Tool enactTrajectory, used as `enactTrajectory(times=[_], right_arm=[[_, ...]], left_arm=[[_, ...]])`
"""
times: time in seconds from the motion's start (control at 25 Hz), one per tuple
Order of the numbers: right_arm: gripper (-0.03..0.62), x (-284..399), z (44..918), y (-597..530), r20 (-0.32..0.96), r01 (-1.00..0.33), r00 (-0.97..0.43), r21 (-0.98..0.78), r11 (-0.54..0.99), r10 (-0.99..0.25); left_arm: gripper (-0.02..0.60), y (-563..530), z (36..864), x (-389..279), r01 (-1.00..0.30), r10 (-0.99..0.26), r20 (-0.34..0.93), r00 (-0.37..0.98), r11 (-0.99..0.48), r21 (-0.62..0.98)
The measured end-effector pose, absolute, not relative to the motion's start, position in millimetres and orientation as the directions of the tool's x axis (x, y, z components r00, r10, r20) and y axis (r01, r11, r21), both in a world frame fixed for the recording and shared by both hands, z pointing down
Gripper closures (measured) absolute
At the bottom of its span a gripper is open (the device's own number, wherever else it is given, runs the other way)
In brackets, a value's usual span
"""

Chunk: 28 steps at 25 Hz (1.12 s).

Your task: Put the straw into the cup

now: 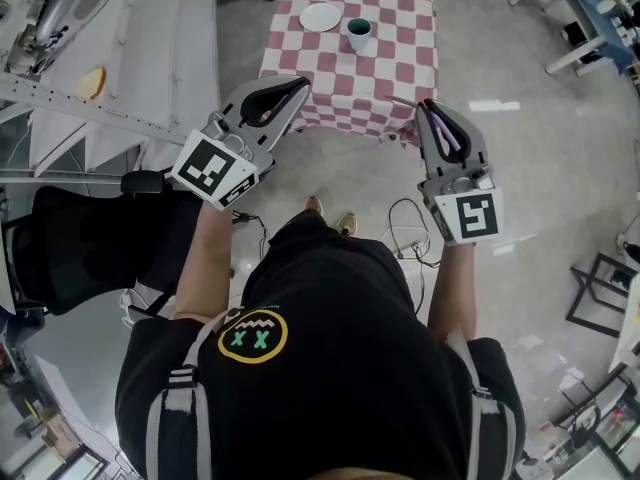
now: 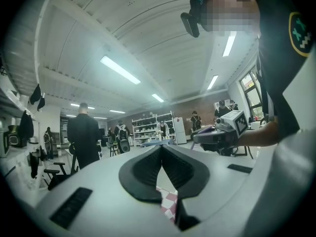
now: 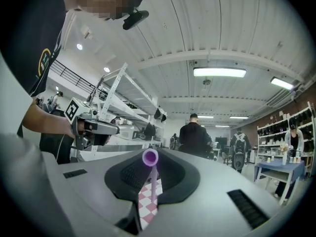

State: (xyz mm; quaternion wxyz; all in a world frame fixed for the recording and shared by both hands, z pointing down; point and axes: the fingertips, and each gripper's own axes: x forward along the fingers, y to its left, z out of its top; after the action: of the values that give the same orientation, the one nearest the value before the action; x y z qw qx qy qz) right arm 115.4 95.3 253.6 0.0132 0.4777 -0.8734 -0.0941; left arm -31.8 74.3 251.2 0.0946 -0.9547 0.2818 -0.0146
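Observation:
A teal cup stands on the table with the red-and-white checked cloth, far ahead in the head view. My right gripper is shut on a purple straw that lies along its jaws. In the right gripper view the straw runs up between the pads, and its open end shows at the tips of the right gripper. My left gripper is held level beside it, short of the table's near edge. Its pads meet at the tip with nothing between them in the left gripper view.
A white plate lies next to the cup on the table. A black chair stands at the left, and cables lie on the floor under the right arm. Several people and shelves stand farther off in the room.

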Motion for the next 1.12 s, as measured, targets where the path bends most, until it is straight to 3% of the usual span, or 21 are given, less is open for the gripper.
enactTrajectory(times=[1.12], right_arm=[[0.542,115.4,265.3,8.5,-0.033,-0.829,-0.536,0.209,0.519,-0.844]], left_arm=[[0.563,-13.2,270.8,-27.0,-0.532,-0.531,-0.052,0.846,-0.832,-0.154]])
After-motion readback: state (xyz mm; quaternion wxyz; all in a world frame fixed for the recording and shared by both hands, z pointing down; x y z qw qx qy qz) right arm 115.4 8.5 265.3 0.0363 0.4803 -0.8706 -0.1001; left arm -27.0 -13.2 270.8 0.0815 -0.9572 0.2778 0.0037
